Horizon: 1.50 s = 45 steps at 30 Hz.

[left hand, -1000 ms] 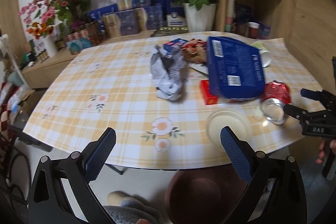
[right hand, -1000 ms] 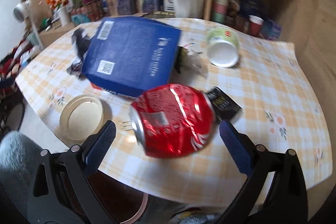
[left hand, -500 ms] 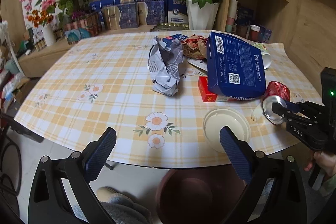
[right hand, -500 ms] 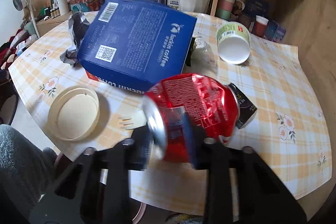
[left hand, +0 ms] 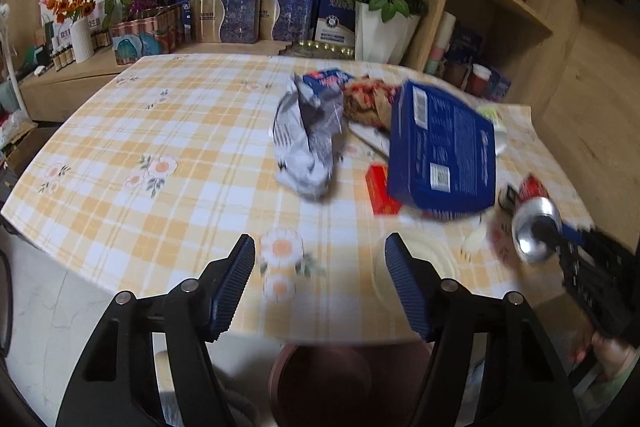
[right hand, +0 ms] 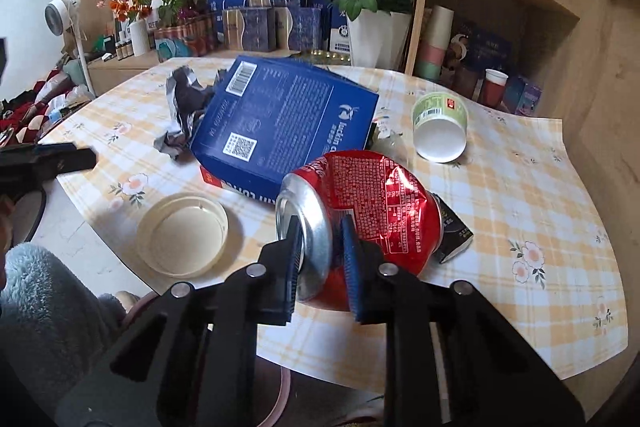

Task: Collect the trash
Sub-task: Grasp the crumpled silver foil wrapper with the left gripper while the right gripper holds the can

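Note:
A crushed red drink can (right hand: 380, 195) lies at the near right edge of the checked table (left hand: 160, 115). My right gripper (right hand: 320, 231) is shut on its silver rim, the jaws still closing a little, one pad inside the mouth and one outside. From the left wrist view the can (left hand: 534, 239) and the right gripper (left hand: 556, 235) sit far right. My left gripper (left hand: 320, 243) hovers over the table's near edge, its jaws closing with nothing between them. More trash: a blue coffee box (right hand: 280, 123), a crumpled silver wrapper (left hand: 306, 143), a round plastic lid (right hand: 182, 233).
A green-and-white cup (right hand: 440, 131) lies on its side behind the can, a black packet (right hand: 454, 231) beside it. A small red box (left hand: 380, 191) pokes out under the blue box. A brown bin (left hand: 332, 383) stands under the table's near edge. Flowerpots and boxes line the back.
My right gripper closed from wide open onto the can's rim and tipped that end up. My left gripper's jaws narrowed, and the left hand shifted sideways along the table edge.

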Motion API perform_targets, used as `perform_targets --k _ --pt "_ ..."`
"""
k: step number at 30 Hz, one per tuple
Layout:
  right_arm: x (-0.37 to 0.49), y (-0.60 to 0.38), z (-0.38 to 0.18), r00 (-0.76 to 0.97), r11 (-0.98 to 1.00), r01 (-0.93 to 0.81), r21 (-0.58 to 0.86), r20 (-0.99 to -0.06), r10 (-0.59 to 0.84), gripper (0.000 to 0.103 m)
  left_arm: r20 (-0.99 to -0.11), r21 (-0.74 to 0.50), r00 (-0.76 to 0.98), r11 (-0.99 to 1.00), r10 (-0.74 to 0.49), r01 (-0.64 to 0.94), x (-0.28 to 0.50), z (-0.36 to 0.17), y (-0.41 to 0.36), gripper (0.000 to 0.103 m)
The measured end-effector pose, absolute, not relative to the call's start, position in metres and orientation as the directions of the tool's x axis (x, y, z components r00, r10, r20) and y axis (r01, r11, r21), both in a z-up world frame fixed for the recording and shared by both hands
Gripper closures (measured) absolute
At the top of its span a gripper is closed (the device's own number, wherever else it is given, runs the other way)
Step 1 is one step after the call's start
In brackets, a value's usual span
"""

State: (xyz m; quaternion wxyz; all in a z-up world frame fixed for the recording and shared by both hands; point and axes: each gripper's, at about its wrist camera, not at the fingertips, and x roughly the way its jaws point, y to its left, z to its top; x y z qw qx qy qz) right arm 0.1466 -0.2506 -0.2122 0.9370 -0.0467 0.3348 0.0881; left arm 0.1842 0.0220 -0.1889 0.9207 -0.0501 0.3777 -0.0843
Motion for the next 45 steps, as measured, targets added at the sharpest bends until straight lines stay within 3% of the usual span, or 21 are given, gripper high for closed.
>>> perform_targets --k 6,12,15,17,18,19,31,45 --pt "0.147 -0.252 -0.210 0.763 0.980 -0.196 -0.021 -0.631 0.139 0.080 -0.657 -0.172 0.727 0.979 -0.200 0.113 0.247 -0.184 0.032 0.037" --pt "0.147 -0.258 -0.206 0.768 0.983 -0.183 -0.015 -0.626 0.134 0.080 -0.685 -0.170 0.710 0.983 -0.165 0.065 0.307 -0.192 0.040 0.045" --pt "0.147 -0.259 -0.206 0.768 0.984 -0.178 -0.018 -0.628 0.127 0.080 -0.689 -0.138 0.710 0.988 -0.144 0.067 0.327 -0.196 0.037 0.059" --pt "0.148 -0.260 -0.205 0.767 0.984 -0.175 -0.017 -0.629 0.126 0.080 -0.704 -0.133 0.695 0.989 -0.144 0.070 0.337 -0.201 0.034 0.061" --pt "0.148 -0.260 -0.205 0.767 0.985 -0.173 -0.017 -0.629 0.124 0.080 -0.708 -0.133 0.690 0.988 -0.149 0.076 0.339 -0.203 0.033 0.068" --pt "0.147 -0.261 -0.204 0.767 0.985 -0.171 -0.017 -0.630 0.122 0.080 -0.715 -0.127 0.682 0.988 -0.155 0.092 0.342 -0.204 0.031 0.083" --pt "0.130 -0.260 -0.186 0.790 0.986 -0.166 -0.004 -0.599 0.130 0.080 -0.650 -0.049 0.737 0.978 -0.187 0.205 0.283 -0.156 0.038 0.085" --pt "0.072 -0.248 -0.162 0.811 0.981 -0.194 0.021 -0.559 0.172 0.080 -0.645 -0.108 0.681 0.924 -0.346 0.367 0.135 -0.134 0.011 0.085"
